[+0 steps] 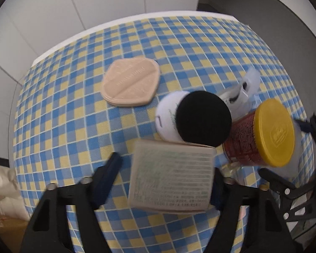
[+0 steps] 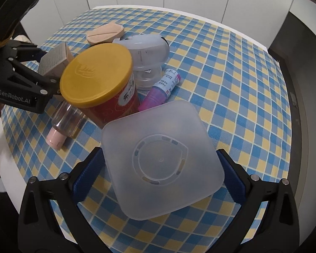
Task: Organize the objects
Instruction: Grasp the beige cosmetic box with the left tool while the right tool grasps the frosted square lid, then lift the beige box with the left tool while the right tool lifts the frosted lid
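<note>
left gripper: jaws apart, box between | right gripper: jaws apart, lid between

On the checked desk stand one red can with a yellow lid, one frosted square container and one small cardboard box. There is one beige pad, one white jar with a black cap and one grey-white plastic device. Two small bottles lie flat: one clear with a pink cap, one with a magenta cap.
</note>
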The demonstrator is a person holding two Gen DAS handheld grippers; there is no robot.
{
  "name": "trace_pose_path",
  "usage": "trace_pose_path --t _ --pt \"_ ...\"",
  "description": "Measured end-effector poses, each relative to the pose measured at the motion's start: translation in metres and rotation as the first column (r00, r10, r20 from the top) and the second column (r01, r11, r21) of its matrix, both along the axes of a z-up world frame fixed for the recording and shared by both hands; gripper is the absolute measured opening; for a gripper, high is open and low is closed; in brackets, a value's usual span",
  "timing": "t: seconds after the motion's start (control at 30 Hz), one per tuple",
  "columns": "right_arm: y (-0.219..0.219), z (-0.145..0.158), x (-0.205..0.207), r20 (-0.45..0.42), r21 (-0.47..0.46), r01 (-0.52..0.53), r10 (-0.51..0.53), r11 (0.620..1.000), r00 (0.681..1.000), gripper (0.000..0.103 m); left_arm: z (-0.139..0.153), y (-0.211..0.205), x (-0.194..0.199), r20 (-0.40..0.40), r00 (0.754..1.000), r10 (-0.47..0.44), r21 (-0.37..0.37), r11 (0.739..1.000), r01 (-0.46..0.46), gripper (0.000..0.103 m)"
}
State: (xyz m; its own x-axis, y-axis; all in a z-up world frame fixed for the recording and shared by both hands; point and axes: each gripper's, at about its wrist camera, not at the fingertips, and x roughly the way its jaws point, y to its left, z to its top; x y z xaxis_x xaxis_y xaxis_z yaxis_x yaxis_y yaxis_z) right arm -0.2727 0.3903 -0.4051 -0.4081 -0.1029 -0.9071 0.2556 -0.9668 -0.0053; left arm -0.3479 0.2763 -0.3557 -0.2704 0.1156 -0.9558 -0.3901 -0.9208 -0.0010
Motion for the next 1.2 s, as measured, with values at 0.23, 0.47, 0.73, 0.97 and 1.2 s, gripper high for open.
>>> trace_pose_path --t 0.23,0.47,0.73,0.97,1.2 --pt "0.012 -0.004 0.013 -0.014 -0.022 0.069 -0.070 0.997 0.997 0.092 0.006 -0.005 -0.006 -0.037 0.996 0.080 0.023 0.997 -0.080 0.052" --pt "0.019 -0.002 0.022 0.025 -0.128 0.272 -0.271 0.954 0.962 0.091 0.015 -0.020 0.004 -0.034 0.991 0.133 -0.006 0.991 -0.133 0.052" --pt "0.047 0.035 0.059 0.023 -0.149 0.379 -0.380 0.913 0.925 0.091 0.028 -0.030 0.022 -0.034 0.988 0.149 -0.016 0.989 -0.149 0.052" --pt "0.067 0.069 0.065 0.023 -0.130 0.420 -0.420 0.898 0.907 0.091 0.046 -0.036 0.038 -0.041 0.988 0.149 -0.015 0.989 -0.149 0.052" --pt "0.075 0.131 0.040 -0.006 -0.127 0.418 -0.422 0.900 0.907 0.091 0.085 -0.050 0.049 -0.071 0.980 0.187 0.006 0.982 -0.187 0.052"
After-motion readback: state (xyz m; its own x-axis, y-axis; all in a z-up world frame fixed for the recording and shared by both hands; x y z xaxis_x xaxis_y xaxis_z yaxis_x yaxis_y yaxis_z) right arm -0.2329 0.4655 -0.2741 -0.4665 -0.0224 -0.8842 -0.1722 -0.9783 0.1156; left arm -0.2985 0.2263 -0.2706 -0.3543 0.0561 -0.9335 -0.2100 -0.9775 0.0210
